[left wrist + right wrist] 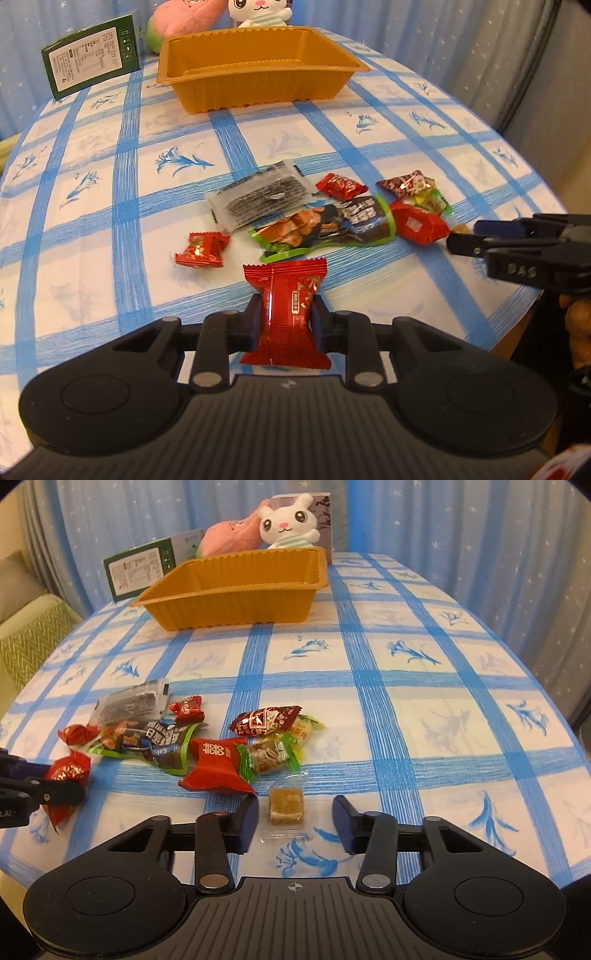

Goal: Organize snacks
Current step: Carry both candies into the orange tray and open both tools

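Matte black hand-held gripper (295,814) with dark blue finger pads (248,821), silver pivot screws, ribbed grey centre plate.

Count, by kind:
- red-wrapped candies (284,314): five
- dark red sachet (264,716): one
- clear-wrapped brown cube (284,805): one
- green-edged snack packs (325,229): two
- seaweed packet (260,197): one
- orange tray (258,70): one
- plush toys (288,524): two
- green box (92,55): one

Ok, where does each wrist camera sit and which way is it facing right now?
Left wrist: on the left gripper, looking down-forward over the blue-checked tablecloth at the orange plastic tray; its jaws clamp a red foil-wrapped candy; a hand shows at right.
Right wrist: on the right gripper, same heading; open jaws straddle a clear-wrapped brown candy cube.
Shared: tray, snack pile, each other's gripper.
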A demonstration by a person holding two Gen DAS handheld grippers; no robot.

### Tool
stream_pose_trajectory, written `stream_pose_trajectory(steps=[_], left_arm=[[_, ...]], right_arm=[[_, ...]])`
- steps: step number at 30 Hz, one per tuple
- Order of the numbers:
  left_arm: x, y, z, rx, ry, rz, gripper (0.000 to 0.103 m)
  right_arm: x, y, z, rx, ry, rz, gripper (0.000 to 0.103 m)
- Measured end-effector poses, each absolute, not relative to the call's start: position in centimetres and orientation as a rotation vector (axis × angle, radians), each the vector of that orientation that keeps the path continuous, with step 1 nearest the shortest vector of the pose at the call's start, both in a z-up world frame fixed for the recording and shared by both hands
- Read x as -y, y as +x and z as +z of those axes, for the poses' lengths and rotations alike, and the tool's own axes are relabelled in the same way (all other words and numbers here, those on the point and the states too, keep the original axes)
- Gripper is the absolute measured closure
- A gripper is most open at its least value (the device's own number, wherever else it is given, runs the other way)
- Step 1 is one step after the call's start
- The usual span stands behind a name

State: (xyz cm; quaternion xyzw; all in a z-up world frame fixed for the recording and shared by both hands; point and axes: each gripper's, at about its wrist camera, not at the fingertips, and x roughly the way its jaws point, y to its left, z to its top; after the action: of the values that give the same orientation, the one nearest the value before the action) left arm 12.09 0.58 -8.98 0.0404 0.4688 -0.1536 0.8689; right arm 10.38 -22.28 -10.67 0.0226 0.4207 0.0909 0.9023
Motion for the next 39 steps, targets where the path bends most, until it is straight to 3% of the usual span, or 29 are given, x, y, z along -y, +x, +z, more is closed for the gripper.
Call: stream_pose_trajectory(steps=[3, 21, 31, 39], left_arm=[[-0.2, 11.9, -8.9, -0.977, 0.064, -0.322, 0.080], [1.0, 13.6, -4.5, -0.865, 0.001, -0.274, 0.080], [1.2, 20.2, -1.3, -0.773, -0.023, -0.259, 0.080], [0.6, 26.4, -1.1, -0.721, -0.032, -0.228, 0.080]], right_arm=[[22.2, 10.4, -10.7, -0.864, 0.016, 0.188, 0.080], [23.3, 10.9, -6.3, -0.748, 0.078, 0.167, 0.081], [22.1, 18.3, -1.6, -0.649, 0.099, 0.254, 0.081], [21.3, 25.6, -1.5, -0.604, 0.117, 0.270, 0.081]])
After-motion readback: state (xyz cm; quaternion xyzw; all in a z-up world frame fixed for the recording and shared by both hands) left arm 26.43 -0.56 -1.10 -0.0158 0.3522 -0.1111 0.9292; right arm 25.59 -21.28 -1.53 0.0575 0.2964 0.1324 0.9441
